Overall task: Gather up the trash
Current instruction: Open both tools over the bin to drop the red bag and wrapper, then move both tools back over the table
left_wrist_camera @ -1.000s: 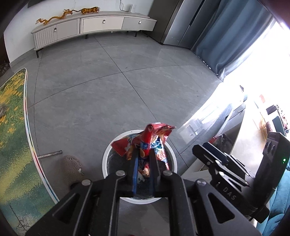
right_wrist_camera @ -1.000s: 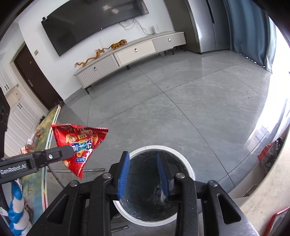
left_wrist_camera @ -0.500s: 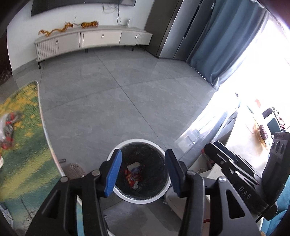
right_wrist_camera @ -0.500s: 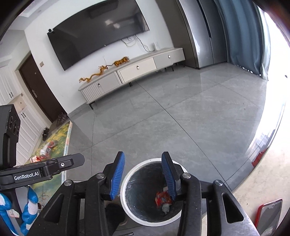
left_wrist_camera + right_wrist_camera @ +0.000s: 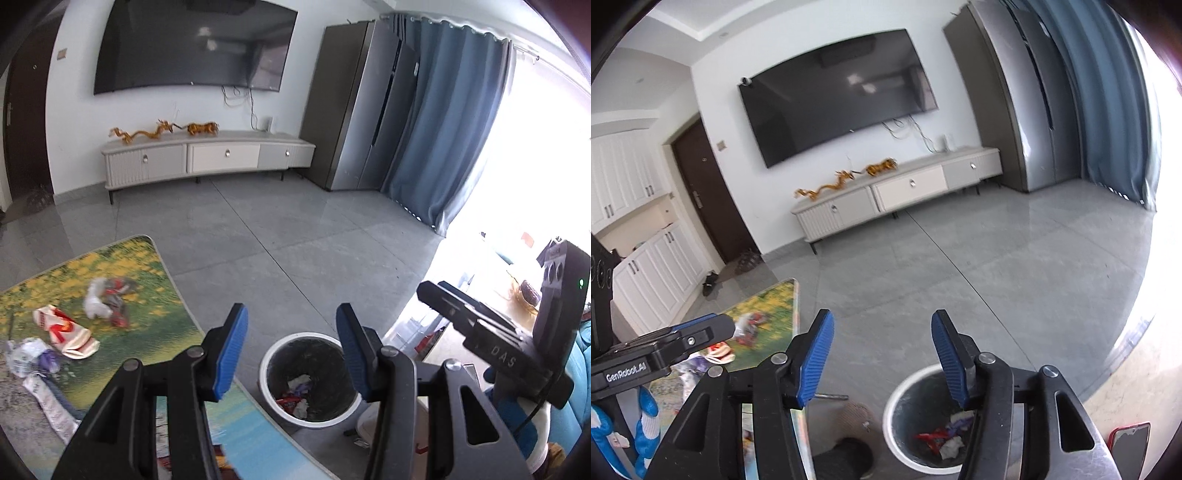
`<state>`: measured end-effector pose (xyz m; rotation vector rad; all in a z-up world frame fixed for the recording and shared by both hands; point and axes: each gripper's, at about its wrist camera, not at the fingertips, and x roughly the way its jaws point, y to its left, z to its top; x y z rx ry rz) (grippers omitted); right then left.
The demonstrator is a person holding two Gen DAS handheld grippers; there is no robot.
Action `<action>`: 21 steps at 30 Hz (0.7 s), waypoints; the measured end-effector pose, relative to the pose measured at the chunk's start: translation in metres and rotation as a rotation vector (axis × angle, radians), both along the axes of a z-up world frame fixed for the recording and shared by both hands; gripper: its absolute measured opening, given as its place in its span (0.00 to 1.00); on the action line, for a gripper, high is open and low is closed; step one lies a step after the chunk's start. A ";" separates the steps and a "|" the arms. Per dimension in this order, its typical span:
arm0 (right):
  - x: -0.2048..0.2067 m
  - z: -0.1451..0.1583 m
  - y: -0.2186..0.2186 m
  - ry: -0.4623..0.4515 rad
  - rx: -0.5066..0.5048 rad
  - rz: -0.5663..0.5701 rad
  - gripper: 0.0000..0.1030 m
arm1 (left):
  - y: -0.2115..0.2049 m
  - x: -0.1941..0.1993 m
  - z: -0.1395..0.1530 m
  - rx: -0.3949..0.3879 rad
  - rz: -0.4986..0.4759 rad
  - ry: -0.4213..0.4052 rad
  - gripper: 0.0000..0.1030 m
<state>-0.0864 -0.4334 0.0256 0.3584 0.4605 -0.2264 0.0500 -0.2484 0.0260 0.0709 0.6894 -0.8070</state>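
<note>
A white-rimmed round bin [image 5: 271, 395] stands on the grey floor with wrappers inside; it also shows in the right wrist view [image 5: 892, 428]. My left gripper [image 5: 291, 350] is open and empty, raised above the bin and the table edge. My right gripper [image 5: 882, 354] is open and empty, above the bin's left side. On the flower-print table [image 5: 122, 369] lie a red-and-white wrapper [image 5: 64, 328], a crumpled white and red wrapper [image 5: 105, 301], a clear plastic scrap [image 5: 29, 356] and a long white packet [image 5: 48, 398].
A white TV cabinet [image 5: 207, 158] and wall TV [image 5: 192, 44] stand at the far wall. A tall grey cabinet [image 5: 365, 118] and blue curtain [image 5: 450, 129] are at the right. A red phone [image 5: 1128, 448] lies lower right.
My left gripper opened and dropped the red snack bag into the bin. Both grippers then rose and tilted up, and the right one opened wider; the table's trash came into view.
</note>
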 end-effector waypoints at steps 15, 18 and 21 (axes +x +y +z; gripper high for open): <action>0.006 0.033 0.073 -0.053 -0.074 0.182 0.51 | 0.173 -0.011 0.025 -0.040 0.227 -0.102 0.46; 0.007 0.030 0.082 -0.042 -0.074 0.207 0.51 | 0.198 -0.013 0.015 -0.034 0.264 -0.096 0.46; 0.008 0.025 0.089 -0.026 -0.073 0.232 0.51 | 0.218 -0.013 0.002 -0.029 0.290 -0.078 0.46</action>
